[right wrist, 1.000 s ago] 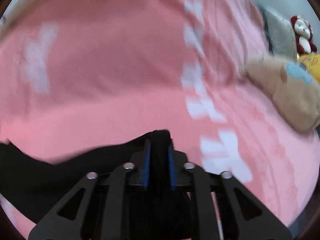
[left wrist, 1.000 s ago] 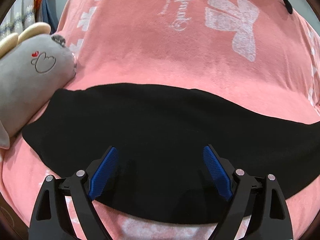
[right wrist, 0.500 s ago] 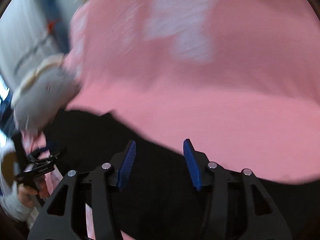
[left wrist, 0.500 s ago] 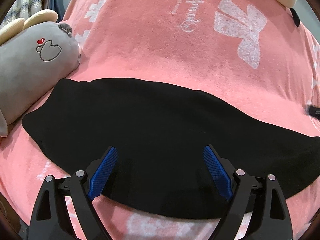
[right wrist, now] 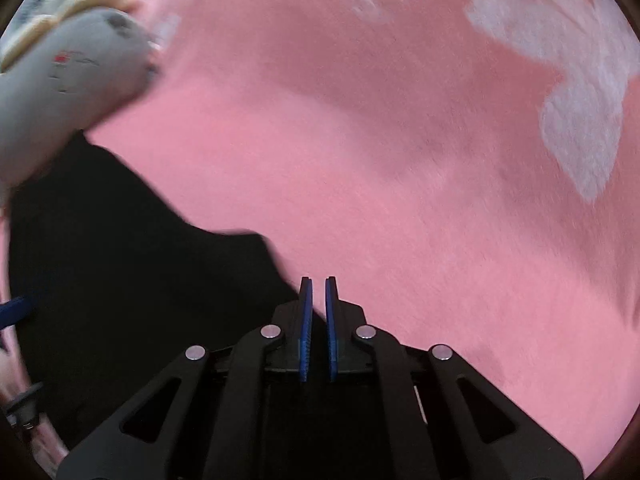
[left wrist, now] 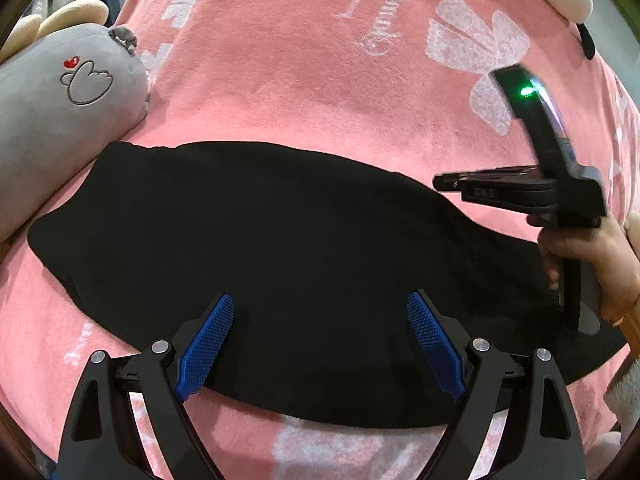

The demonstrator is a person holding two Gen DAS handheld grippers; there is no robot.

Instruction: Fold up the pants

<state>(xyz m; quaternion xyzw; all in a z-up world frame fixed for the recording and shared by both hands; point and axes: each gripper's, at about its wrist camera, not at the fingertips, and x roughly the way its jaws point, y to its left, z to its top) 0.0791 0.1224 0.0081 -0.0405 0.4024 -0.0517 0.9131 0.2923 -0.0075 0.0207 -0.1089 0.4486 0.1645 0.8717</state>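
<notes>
Pink blanket (left wrist: 304,92), black pants (left wrist: 280,256), grey plush (left wrist: 60,112)

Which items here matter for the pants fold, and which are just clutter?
Job:
- black fabric pants, lying flat on the bed
- left gripper, fingers wide open over the pants
- right gripper, fingers nearly closed, nothing visibly between them

Lying about:
- grey plush pillow with an embroidered red heart
- pink fleece blanket with white bow print, under the pants
</notes>
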